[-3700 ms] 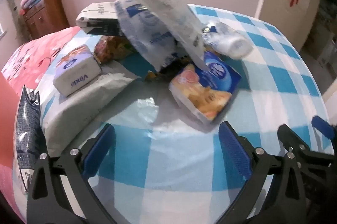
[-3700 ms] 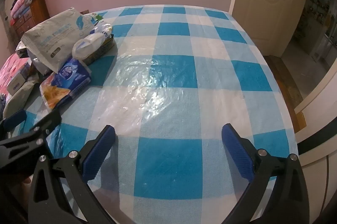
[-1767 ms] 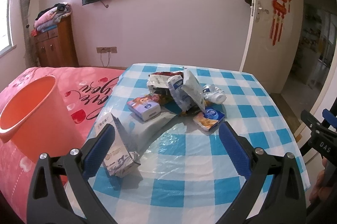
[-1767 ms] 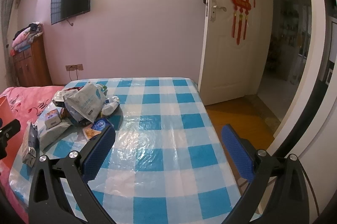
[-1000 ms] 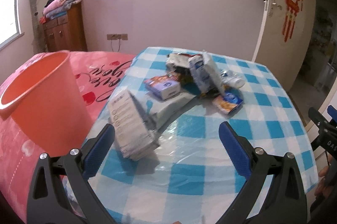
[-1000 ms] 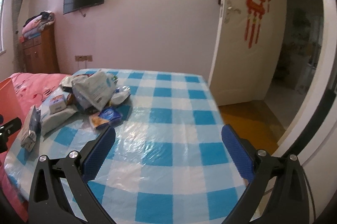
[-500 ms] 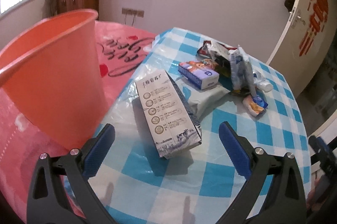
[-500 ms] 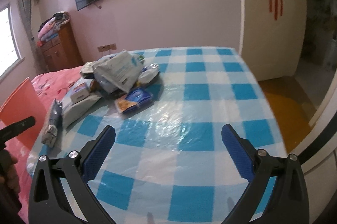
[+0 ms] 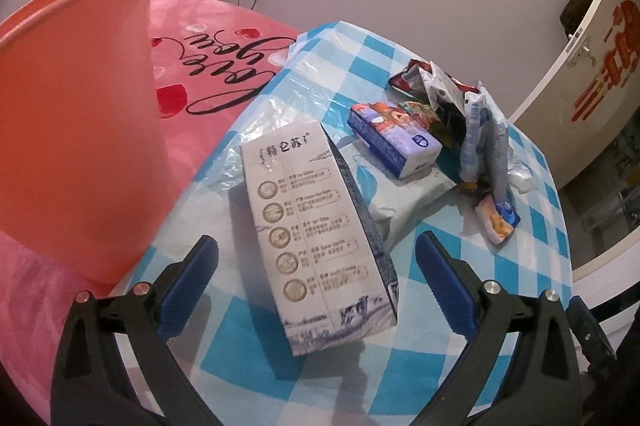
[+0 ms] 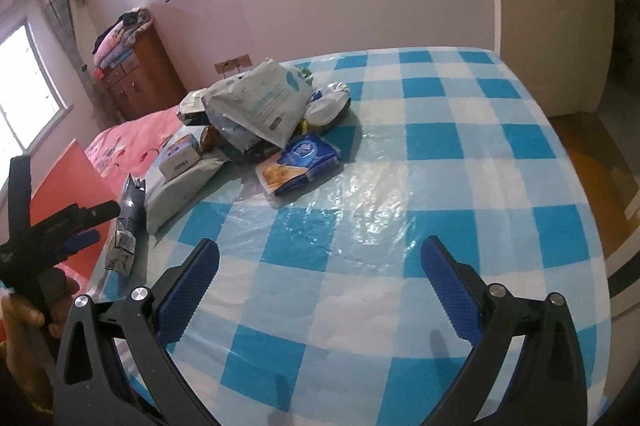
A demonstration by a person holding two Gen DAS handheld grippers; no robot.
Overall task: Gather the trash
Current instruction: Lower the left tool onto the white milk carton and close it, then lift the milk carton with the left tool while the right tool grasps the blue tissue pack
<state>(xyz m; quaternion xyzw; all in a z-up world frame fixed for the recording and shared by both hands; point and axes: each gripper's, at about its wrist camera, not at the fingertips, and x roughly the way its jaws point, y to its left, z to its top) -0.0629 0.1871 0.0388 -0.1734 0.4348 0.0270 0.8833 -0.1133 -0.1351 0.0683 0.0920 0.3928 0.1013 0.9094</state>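
Note:
A white and blue milk carton [image 9: 316, 226] lies on the blue checked table [image 9: 460, 230], between the open jaws of my left gripper [image 9: 316, 268], untouched; it also shows in the right wrist view [image 10: 126, 226]. Behind it lie a grey pouch [image 9: 404, 200], a tissue pack [image 9: 394, 142], wrappers [image 9: 440, 98] and a small tissue pack [image 9: 498, 218]. An orange bin [image 9: 72, 130] stands left of the table. My right gripper [image 10: 318, 278] is open and empty above bare table [image 10: 440, 154], right of the trash pile [image 10: 260, 102].
A pink bedspread [image 9: 224, 38] lies behind the bin. A wooden dresser [image 10: 140, 82] stands at the back left, a white door [image 10: 552, 10] at the right. The left gripper's body [image 10: 48, 238] shows at the right view's left edge.
My left gripper has moved down and closer to the milk carton, which now sits between its jaws. My right gripper has dropped lower over the table. Both stay open.

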